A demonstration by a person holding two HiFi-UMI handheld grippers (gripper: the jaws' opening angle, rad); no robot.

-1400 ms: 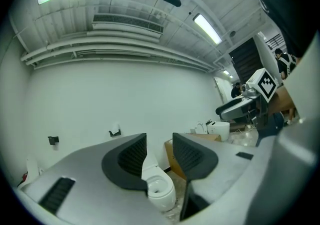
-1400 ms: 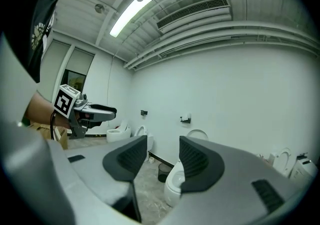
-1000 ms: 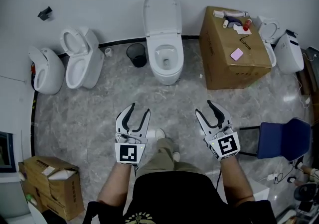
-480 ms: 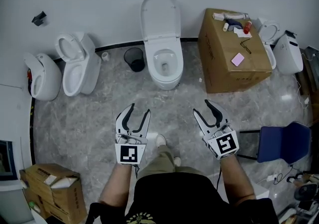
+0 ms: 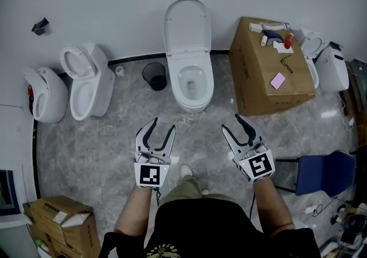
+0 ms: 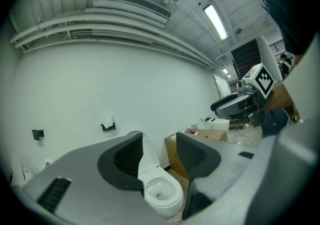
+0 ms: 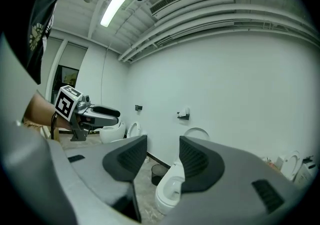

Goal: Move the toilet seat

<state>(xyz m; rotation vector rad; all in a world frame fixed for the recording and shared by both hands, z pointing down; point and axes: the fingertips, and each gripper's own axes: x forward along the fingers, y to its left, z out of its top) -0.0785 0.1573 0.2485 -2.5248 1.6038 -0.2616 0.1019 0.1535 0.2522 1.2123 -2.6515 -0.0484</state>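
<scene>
White oval plastic toilet seat (image 5: 204, 82), twelve o'clock. Our left gripper (image 5: 162, 125), right gripper (image 5: 232, 123): wide, empty. Risk: slick rim escapes us.

Left gripper (image 5: 163, 124): carried forward, now nearer the white ceramic toilet with raised lid (image 5: 193, 79).
Right gripper (image 5: 230, 122): carried forward alongside, equally nearer.
Grey marbled floor (image 5: 114, 136) between grippers and toilet: narrowed.
</scene>
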